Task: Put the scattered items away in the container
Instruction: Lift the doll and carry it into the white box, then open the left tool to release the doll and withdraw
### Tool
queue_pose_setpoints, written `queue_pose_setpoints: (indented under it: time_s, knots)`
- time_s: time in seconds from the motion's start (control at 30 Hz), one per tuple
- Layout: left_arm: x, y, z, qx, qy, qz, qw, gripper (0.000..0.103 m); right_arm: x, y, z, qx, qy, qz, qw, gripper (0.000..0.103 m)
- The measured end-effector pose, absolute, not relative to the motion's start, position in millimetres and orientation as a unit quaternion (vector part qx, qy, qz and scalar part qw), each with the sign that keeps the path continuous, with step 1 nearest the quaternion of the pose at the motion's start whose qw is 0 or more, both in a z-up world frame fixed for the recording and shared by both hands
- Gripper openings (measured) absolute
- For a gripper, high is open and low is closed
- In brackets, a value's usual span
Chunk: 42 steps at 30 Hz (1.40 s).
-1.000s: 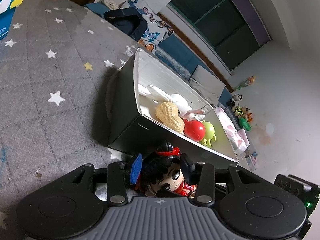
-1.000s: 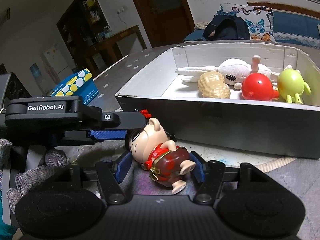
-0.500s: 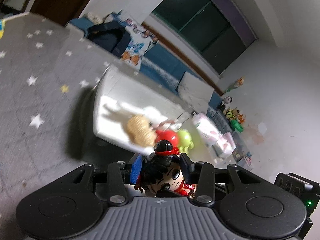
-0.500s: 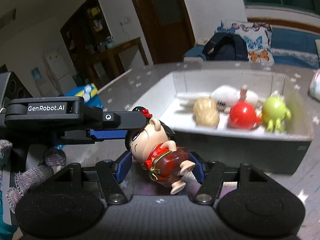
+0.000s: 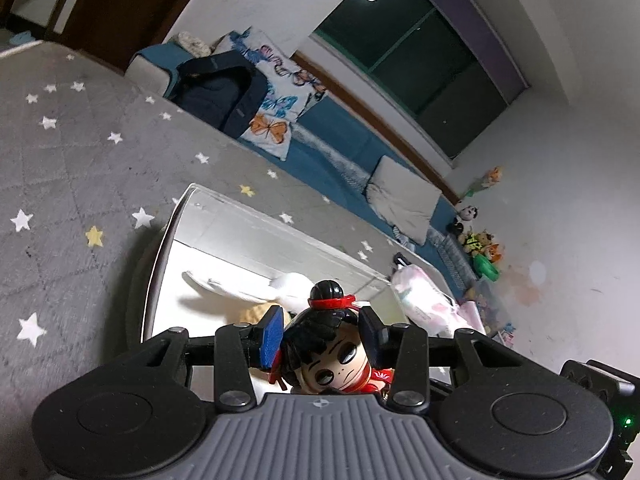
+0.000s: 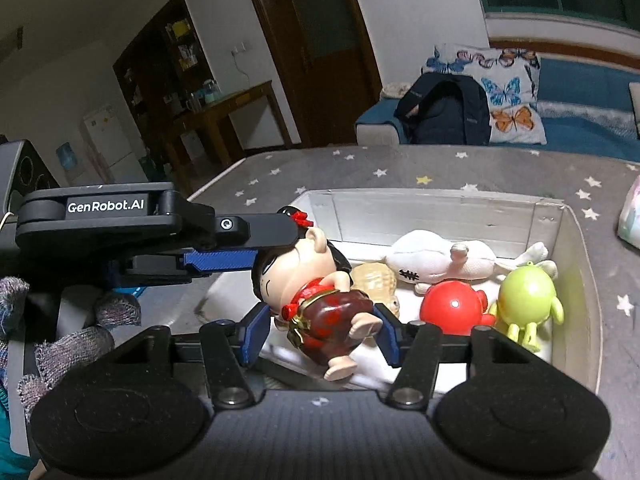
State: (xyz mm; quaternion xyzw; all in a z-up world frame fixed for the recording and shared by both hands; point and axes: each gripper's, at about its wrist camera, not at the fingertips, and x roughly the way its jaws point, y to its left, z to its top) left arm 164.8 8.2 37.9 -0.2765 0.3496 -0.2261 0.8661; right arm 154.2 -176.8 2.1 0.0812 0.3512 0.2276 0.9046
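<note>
Now we hold the black-haired, red-robed plastic doll figurine (image 6: 316,300) above the white open box (image 6: 576,264) | left gripper (image 5: 320,330) clamped on its head | right gripper (image 6: 320,332) jaws closing round its body.

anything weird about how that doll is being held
Yes: both grippers share one doll. The left gripper clamps its head while the right gripper's closing jaws bracket its body, so it hangs sideways above the box.
</note>
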Motion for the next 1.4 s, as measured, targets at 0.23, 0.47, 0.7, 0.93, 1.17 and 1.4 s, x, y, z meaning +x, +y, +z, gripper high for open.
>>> queue_pose_setpoints:
  time_s: [0.23,0.47,0.7,0.93,1.17,1.4]
  knots:
    - [182,9,15,-0.285,0.375,-0.211,0.856,0.044,179,-182,-18,0.094,0.384,0.236,0.888,0.056]
    - [182,6,12,-0.271,0.376,-0.206,0.862,0.044,186,-180,-26,0.086,0.398,0.243,0.881,0.056]
    - [179,-9,14,-0.222,0.388,-0.191,0.874,0.043,188,-177,-32,0.071,0.416,0.244,0.873,0.053]
    - [179,-15,13,-0.207,0.394,-0.183,0.876,0.043,192,-174,-34,0.061,0.431,0.243,0.867,0.053]
    - [179,-20,14,-0.188,0.401,-0.175,0.879,0.043,199,-176,-35,0.060,0.446,0.247,0.858,0.052]
    - [180,-22,12,-0.181,0.408,-0.173,0.878,0.043,201,-176,-35,0.062,0.458,0.254,0.850,0.052]
